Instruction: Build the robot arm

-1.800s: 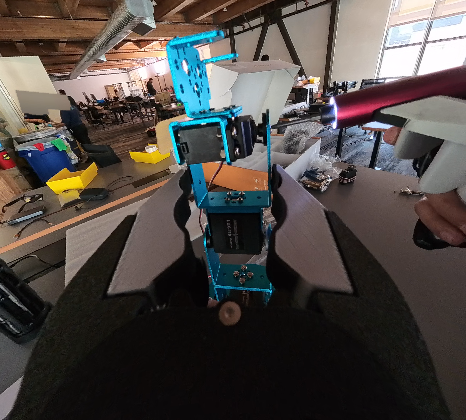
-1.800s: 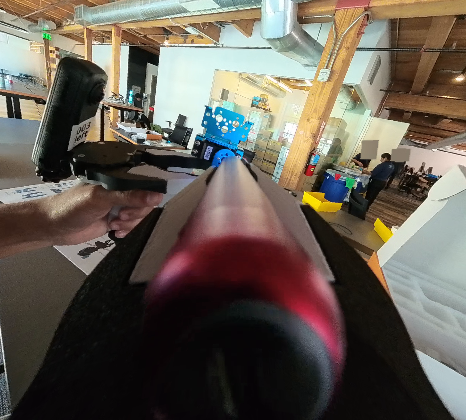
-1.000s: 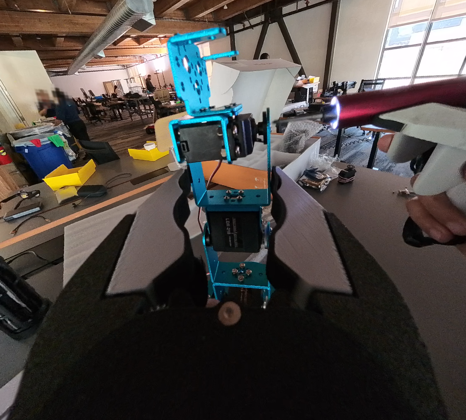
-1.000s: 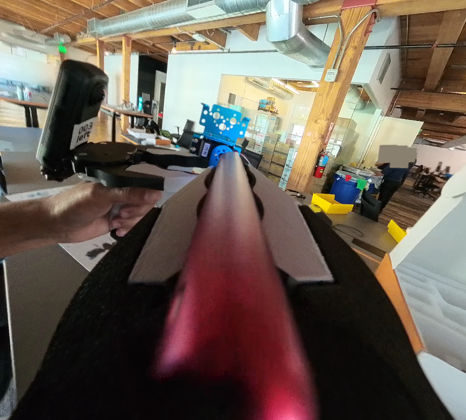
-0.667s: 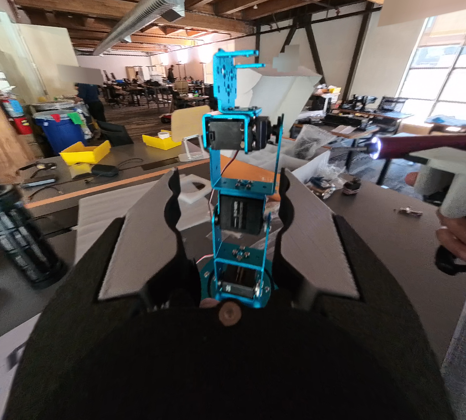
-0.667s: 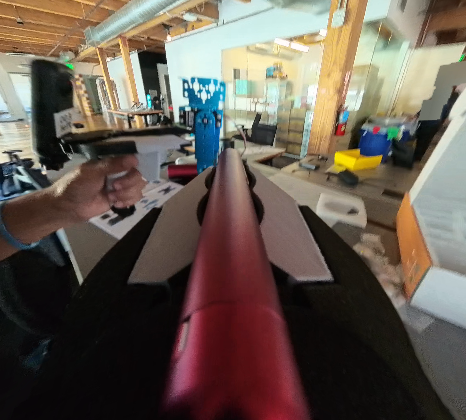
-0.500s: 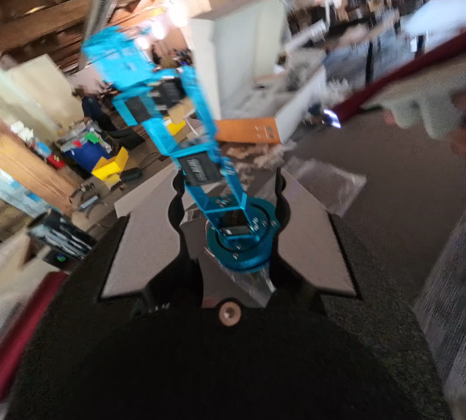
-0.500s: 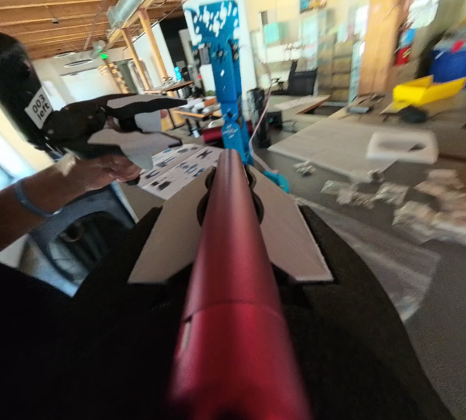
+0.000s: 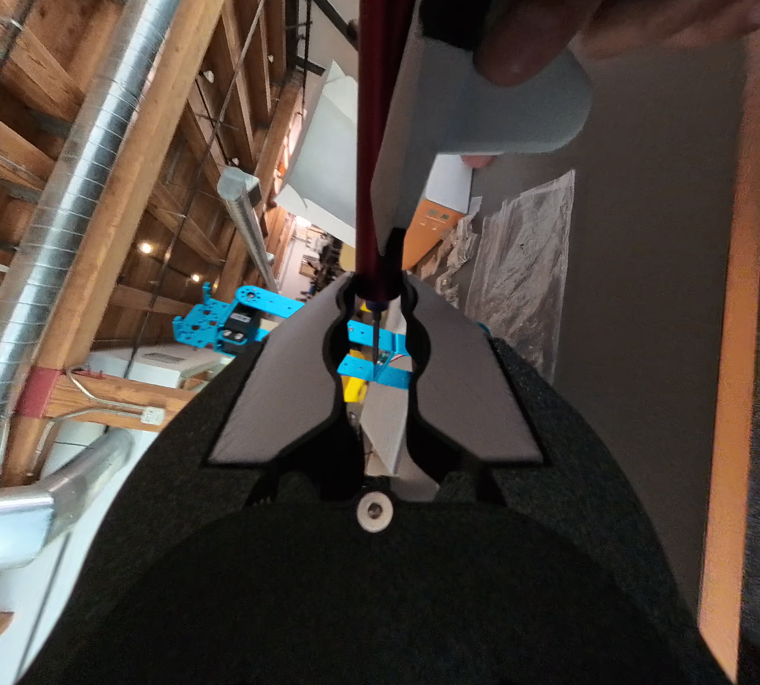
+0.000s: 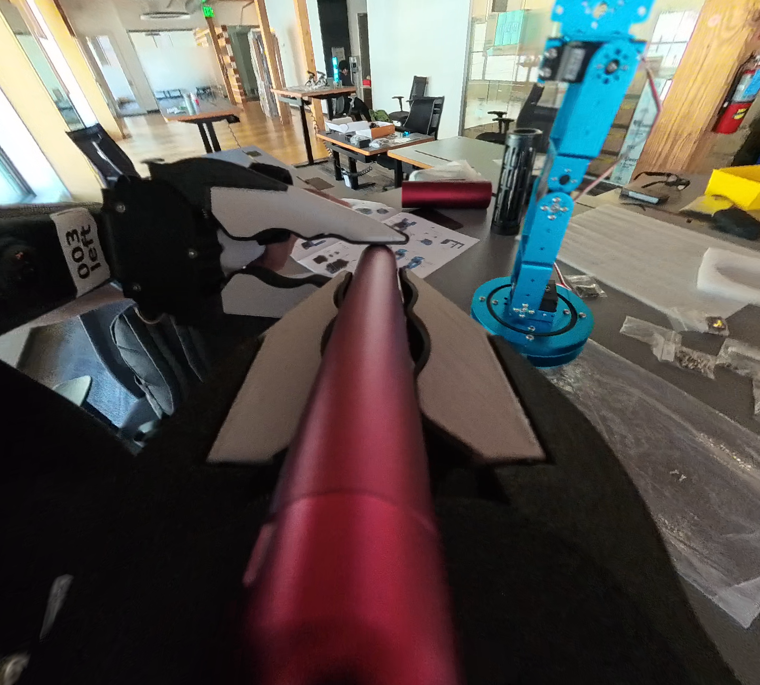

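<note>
- Red metal screwdriver (image 10: 362,398), one in hand, lies clamped along the right hand-held gripper (image 10: 372,287), so its tip leads.
- That tip sits between the left hand-held gripper's (image 9: 376,320) parted fingers, which grip nothing.
- Blue servo arm (image 10: 551,213), one, stands upright on its round base on the bench (image 10: 641,410), free of both.
- One red cylinder (image 10: 446,193) lies behind.

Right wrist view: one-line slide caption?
Right gripper clamps a red screwdriver, its tip meeting the open left gripper; blue arm stands beside.
</note>
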A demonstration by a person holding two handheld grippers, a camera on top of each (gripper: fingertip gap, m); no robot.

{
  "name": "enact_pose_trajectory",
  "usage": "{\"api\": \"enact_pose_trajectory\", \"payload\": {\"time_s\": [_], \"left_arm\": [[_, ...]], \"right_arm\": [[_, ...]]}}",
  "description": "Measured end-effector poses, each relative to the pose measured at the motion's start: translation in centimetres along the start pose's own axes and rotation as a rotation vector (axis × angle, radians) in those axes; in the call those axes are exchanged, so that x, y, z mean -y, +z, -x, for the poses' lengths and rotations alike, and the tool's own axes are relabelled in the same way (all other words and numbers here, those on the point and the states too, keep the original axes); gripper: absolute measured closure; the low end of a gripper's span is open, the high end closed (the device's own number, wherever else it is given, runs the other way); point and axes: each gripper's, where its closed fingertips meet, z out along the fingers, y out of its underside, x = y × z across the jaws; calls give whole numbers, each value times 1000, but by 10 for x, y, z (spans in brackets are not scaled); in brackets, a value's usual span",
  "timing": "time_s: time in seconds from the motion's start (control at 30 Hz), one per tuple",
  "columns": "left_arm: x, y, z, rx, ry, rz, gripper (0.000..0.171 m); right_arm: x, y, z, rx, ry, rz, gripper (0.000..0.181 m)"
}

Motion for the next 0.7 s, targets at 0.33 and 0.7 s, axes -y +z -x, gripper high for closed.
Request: {"api": "enact_pose_trajectory", "payload": {"time_s": [0.33,0.7], "left_arm": [[29,-73,8,88,29,-111,152],[47,-92,2,100,33,-136,151]], "right_arm": [[18,-7,75,-50,-74,-8,159],[17,-23,97,-142,-144,26,160]]}}
